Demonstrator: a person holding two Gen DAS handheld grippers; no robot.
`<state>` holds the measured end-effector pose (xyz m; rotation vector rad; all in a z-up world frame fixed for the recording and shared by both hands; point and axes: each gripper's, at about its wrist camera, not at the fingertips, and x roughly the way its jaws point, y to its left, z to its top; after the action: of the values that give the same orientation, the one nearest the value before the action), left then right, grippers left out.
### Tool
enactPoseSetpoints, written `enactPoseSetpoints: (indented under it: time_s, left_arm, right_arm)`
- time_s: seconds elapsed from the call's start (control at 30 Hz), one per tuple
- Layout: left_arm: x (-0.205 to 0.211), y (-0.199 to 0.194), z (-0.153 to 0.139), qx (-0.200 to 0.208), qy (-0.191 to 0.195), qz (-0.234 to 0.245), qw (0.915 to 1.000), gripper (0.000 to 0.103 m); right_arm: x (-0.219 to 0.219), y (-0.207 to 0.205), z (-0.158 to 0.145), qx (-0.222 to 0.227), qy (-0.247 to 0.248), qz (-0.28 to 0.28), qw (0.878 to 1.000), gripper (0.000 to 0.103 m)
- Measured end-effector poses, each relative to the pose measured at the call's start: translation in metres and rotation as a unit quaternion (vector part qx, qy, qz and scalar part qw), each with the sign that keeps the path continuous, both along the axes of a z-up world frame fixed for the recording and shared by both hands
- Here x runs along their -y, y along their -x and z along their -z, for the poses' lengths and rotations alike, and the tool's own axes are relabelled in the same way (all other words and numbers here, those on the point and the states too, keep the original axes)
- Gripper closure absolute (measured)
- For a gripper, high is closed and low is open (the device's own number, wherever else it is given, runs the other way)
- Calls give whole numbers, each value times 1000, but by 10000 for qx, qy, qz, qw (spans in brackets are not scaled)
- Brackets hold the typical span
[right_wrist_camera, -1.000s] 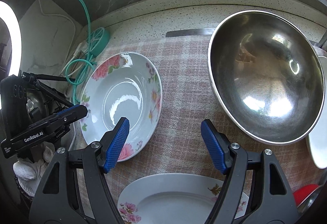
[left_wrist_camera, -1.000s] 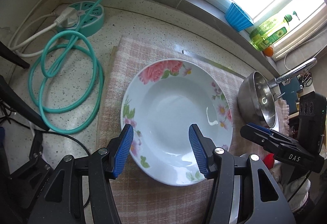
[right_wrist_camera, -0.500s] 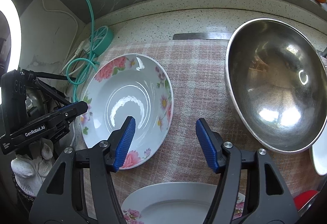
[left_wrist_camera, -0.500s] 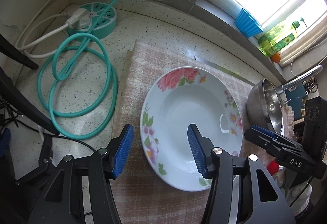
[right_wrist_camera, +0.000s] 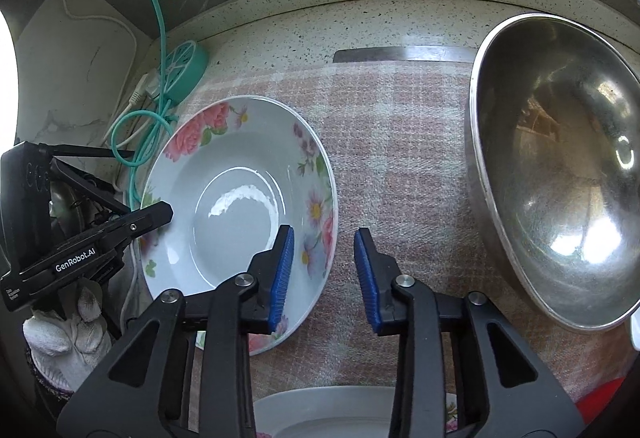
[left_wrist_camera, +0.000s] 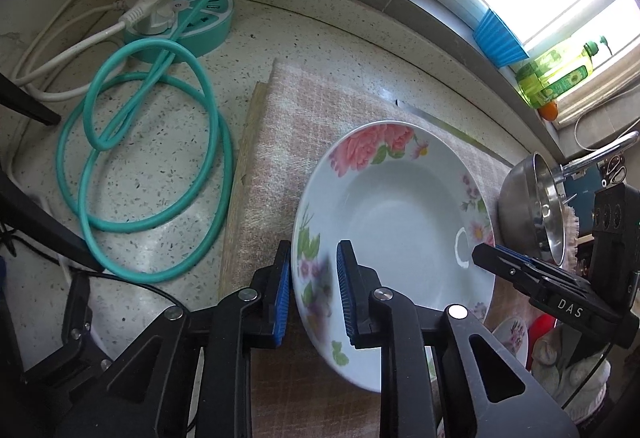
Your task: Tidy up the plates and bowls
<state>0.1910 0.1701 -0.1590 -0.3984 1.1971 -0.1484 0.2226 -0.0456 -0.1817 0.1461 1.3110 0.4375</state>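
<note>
A white deep plate with pink flowers [left_wrist_camera: 400, 230] [right_wrist_camera: 240, 166] lies on the pink checked cloth [right_wrist_camera: 400, 118]. My left gripper [left_wrist_camera: 312, 250] is closing over the plate's left rim. Its outer pad is against the edge and its inner pad is over the plate's slope. My right gripper [right_wrist_camera: 324, 234] is also closing, straddling the right rim. Its inner pad hangs over the plate, while its outer pad stands over the cloth with a visible gap to the rim. A large steel bowl [right_wrist_camera: 560, 178] lies tilted to the right. Another floral plate [right_wrist_camera: 332, 410] peeks in below.
A teal power strip [left_wrist_camera: 180, 22] and coiled teal cable [left_wrist_camera: 148, 158] lie on the speckled counter to the left. On the window sill stand a blue cup [left_wrist_camera: 498, 38] and a green bottle [left_wrist_camera: 556, 74]. A tap [left_wrist_camera: 600, 154] rises behind the bowl. A white-gloved hand [right_wrist_camera: 68, 338] holds the left gripper.
Both grippers have narrowed from wide open to a small gap. The left one has come to the plate's left rim and the right one to its right rim.
</note>
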Motion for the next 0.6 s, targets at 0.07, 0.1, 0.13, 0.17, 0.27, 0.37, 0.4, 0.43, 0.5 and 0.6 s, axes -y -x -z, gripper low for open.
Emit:
enactPoseSetpoints:
  time_s: [0.07,0.1,0.13,0.17,0.27,0.37,0.4,0.43,0.5,0.6]
  left_arm:
    - [3,-1,0,27,-98,48,9999,84]
    - [3,-1,-1,37,-134,63,9999,84]
    - [4,-1,-1,38,-159,73,9998,84]
    - [4,-2,-1,31,-172,75,9998,84]
    - [5,0,-1,43,-183,64,9998,84]
    - [8,2,-3,56,-235,101,9997,84]
    - [9,4,-3,56,-247,111,9996,84]
    - [10,6,-3,51,-244,110,9996,84]
    - [11,10,-5,41,-211,102,9997,84]
    - [13,17,-10,68,-188,111,9997,84]
  right_arm:
    - [-2,-2,3,-69,-52,-23,10000,83]
    - [-3,-2,2,-73,-58,-40,9999,84]
    - [-4,-1,1,-47,-6,-47,10000,84]
    - [-5,0,0,-19,33,-56,10000,84]
    - [-5,1,-1,-17,44,-57,10000,84]
    - [-6,4,-3,10,94,-83,9999,84]
    - [-6,5,-4,26,112,-97,9999,84]
    - [-5,6,-5,30,114,-100,9999,84]
    - [-3,9,-7,18,104,-99,9999,84]
    - [2,15,-10,11,75,-81,9999,84]
